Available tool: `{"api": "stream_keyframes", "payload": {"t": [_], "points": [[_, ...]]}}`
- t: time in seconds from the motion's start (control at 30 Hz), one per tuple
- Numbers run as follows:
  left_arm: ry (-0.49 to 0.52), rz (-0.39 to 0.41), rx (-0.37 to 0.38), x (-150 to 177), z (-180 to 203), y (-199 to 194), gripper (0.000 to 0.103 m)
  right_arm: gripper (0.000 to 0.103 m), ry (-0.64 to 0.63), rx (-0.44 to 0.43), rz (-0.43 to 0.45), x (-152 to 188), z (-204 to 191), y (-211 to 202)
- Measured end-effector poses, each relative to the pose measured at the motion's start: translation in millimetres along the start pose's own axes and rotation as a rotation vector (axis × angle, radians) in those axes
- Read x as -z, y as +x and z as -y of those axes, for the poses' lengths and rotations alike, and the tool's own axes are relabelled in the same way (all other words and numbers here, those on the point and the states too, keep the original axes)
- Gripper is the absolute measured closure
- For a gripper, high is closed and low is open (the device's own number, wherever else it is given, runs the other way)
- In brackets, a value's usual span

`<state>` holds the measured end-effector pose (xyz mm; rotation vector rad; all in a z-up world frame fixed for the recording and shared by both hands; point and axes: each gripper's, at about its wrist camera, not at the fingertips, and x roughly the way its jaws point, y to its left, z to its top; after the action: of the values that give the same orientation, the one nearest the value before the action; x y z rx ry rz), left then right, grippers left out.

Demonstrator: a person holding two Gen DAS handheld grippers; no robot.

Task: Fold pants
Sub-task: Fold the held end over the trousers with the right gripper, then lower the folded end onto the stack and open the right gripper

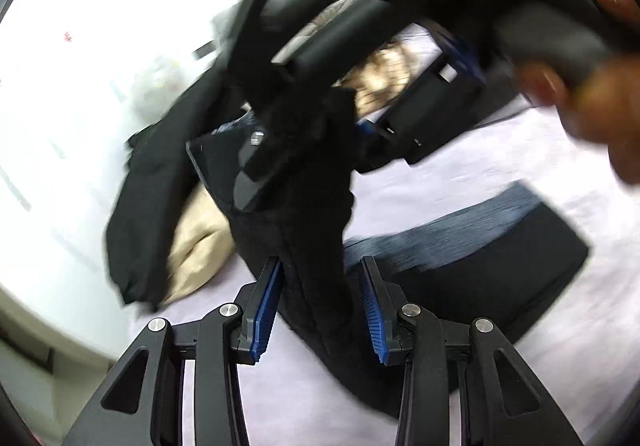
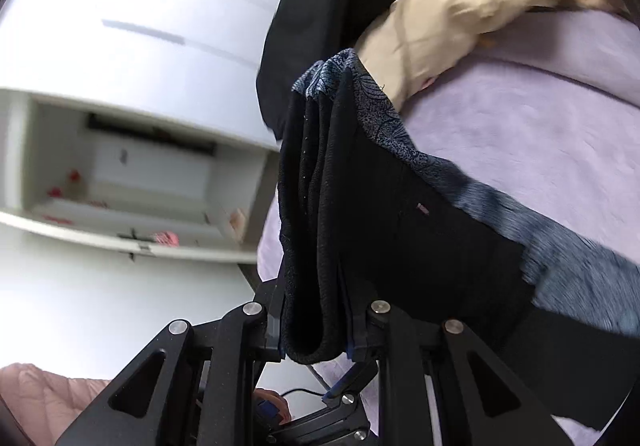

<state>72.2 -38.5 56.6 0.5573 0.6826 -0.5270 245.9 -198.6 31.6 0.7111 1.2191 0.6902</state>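
Black pants (image 1: 316, 230) with a blue-grey patterned waistband lining (image 1: 448, 238) lie partly on a lilac bed sheet (image 1: 460, 166). My left gripper (image 1: 316, 306) is open, its blue pads either side of a raised fold of the black cloth. The right gripper (image 1: 424, 114) shows in the left wrist view, above the pants, blurred. In the right wrist view my right gripper (image 2: 316, 330) is shut on a bunched fold of the black pants (image 2: 320, 230), lifted off the sheet (image 2: 520, 126). The patterned lining (image 2: 400, 134) hangs beside it.
A beige garment (image 1: 200, 246) and another black garment (image 1: 148, 198) lie at the bed's far side; the beige one also shows in the right wrist view (image 2: 452, 10). A white cupboard with an open shelf (image 2: 132, 174) stands beyond the bed. A pink quilted item (image 2: 44, 398) is at lower left.
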Motion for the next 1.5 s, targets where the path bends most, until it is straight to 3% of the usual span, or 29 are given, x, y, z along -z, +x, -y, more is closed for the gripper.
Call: {"api": "stream_keyframes", "payload": {"t": [0.17, 0.27, 0.4, 0.53, 0.63, 0.77, 0.83, 0.87, 0.9, 1.0, 1.1, 1.17, 1.23, 1.37, 1.5], "points": [[0.131, 0.002, 0.118, -26.9, 92.3, -1.7, 0.063, 0.081, 0.154, -0.063, 0.179, 54.7, 87.0, -90.8], [0.202, -0.031, 0.187, -26.1, 144.8, 9.2, 0.063, 0.082, 0.261, -0.078, 0.242, 92.7, 144.9, -120.0], [0.306, -0.111, 0.218, -0.8, 204.4, 36.1, 0.063, 0.082, 0.387, -0.074, 0.277, 135.2, 216.2, -127.5], [0.345, -0.19, 0.223, 16.9, 226.7, 59.0, 0.063, 0.082, 0.473, -0.054, 0.258, 163.3, 265.1, -109.4], [0.374, -0.193, 0.234, 23.1, 221.5, 62.5, 0.057, 0.082, 0.508, -0.088, 0.288, 175.5, 282.2, -113.7], [0.341, -0.218, 0.3, 16.5, 202.0, 49.7, 0.056, 0.082, 0.474, -0.019, 0.276, 178.2, 273.1, -115.2], [0.277, -0.229, 0.318, 11.0, 180.6, 38.7, 0.047, 0.082, 0.452, 0.041, 0.264, 174.5, 265.8, -118.2], [0.247, -0.228, 0.313, 10.7, 173.0, 34.7, 0.033, 0.082, 0.439, 0.068, 0.259, 171.5, 260.8, -119.1], [0.207, -0.224, 0.302, 7.9, 159.6, 32.5, 0.028, 0.082, 0.431, 0.093, 0.251, 169.5, 254.9, -120.0], [0.07, -0.235, 0.235, -3.3, 107.5, 37.4, 0.028, 0.082, 0.416, 0.155, 0.215, 170.6, 246.9, -122.9], [-0.083, -0.269, 0.11, -10.5, 50.0, 61.4, 0.028, 0.076, 0.484, 0.177, 0.17, 173.5, 245.6, -127.3], [-0.176, -0.328, 0.056, -12.1, 14.3, 87.5, 0.028, 0.07, 0.509, 0.252, 0.177, 173.2, 240.0, -138.6], [-0.264, -0.372, 0.037, -13.2, -14.8, 111.5, 0.028, 0.071, 0.451, 0.356, 0.233, 165.6, 222.5, -157.4], [-0.326, -0.407, 0.077, -16.0, -25.3, 138.4, 0.028, 0.071, 0.341, 0.347, 0.313, 121.2, 197.3, -170.2], [-0.349, -0.441, 0.067, -11.1, -12.0, 159.5, 0.028, 0.071, 0.277, 0.418, 0.25, 76.8, 199.0, -137.9]]}}
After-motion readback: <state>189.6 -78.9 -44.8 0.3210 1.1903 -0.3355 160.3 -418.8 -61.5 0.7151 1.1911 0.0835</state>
